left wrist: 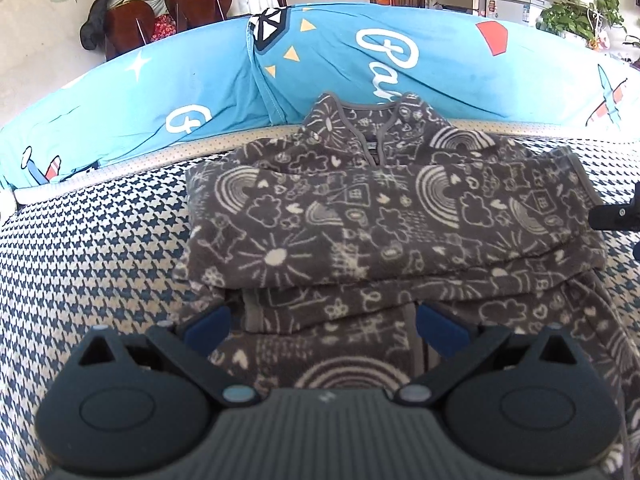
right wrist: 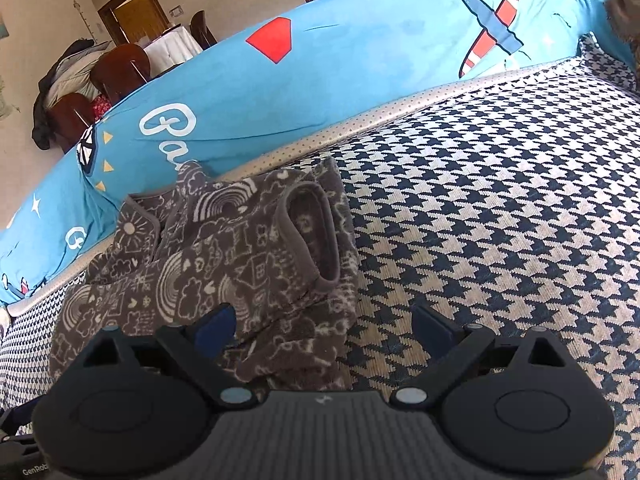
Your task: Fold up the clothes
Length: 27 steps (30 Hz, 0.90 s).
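A grey fleece garment (left wrist: 360,220) with white doodle prints lies on the houndstooth surface (left wrist: 100,248), its sleeves folded across the chest and its collar toward the blue cushion. My left gripper (left wrist: 324,330) is open and hovers over the garment's near hem with nothing between its fingers. In the right wrist view the same garment (right wrist: 224,264) lies left of centre, with a sleeve cuff (right wrist: 316,232) facing up. My right gripper (right wrist: 324,328) stands open at the garment's right edge, empty. Its tip shows as a dark part (left wrist: 618,214) at the right edge of the left wrist view.
A long blue printed cushion (left wrist: 360,64) runs along the far edge of the surface. Bare houndstooth fabric (right wrist: 500,200) spreads to the right of the garment. Behind the cushion stand wooden chairs (left wrist: 160,12) with clothes draped on them, and a potted plant (left wrist: 584,4).
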Available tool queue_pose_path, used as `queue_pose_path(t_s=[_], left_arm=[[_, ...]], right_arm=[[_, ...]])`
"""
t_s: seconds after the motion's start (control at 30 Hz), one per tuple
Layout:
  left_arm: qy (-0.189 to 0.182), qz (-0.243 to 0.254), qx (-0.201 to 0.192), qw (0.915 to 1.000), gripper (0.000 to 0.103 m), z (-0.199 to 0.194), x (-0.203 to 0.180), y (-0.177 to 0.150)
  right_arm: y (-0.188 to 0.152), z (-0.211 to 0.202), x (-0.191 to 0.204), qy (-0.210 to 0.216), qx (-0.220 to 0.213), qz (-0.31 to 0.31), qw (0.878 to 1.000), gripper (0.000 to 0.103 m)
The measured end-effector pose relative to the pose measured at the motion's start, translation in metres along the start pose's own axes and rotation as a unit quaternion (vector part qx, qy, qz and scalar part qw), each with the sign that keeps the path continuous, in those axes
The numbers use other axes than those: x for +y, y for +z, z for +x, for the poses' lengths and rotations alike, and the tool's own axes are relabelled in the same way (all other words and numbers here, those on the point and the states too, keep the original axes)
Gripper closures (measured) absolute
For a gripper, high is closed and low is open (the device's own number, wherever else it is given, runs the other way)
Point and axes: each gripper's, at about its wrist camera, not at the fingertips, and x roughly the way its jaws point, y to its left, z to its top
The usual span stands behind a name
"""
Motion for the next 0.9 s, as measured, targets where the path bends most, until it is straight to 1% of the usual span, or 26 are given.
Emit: queue_pose_path(t_s=[0.47, 0.67, 0.77, 0.87, 0.9], left_arm=[[-0.002, -0.019, 0.020, 0.9996, 0.000, 0.022, 0.011, -0.001], [-0.006, -0.018, 0.021, 0.9996, 0.000, 0.024, 0.013, -0.003], [-0.007, -0.024, 0.024, 0.9994, 0.000, 0.027, 0.016, -0.004], [-0.008, -0.030, 0.029, 0.9991, 0.000, 0.030, 0.018, -0.004], [-0.008, -0.032, 0.030, 0.9990, 0.000, 0.030, 0.018, -0.003]], right_arm=[[0.006, 0.028, 0.000, -0.011, -0.001, -0.005, 1.000, 0.007], [0.008, 0.042, -0.004, -0.011, -0.008, -0.004, 1.000, 0.007], [0.009, 0.047, -0.002, -0.010, -0.017, -0.020, 1.000, 0.007], [0.008, 0.051, 0.002, -0.013, -0.025, -0.039, 0.999, 0.011], [0.008, 0.052, 0.004, -0.012, -0.028, -0.044, 0.999, 0.015]])
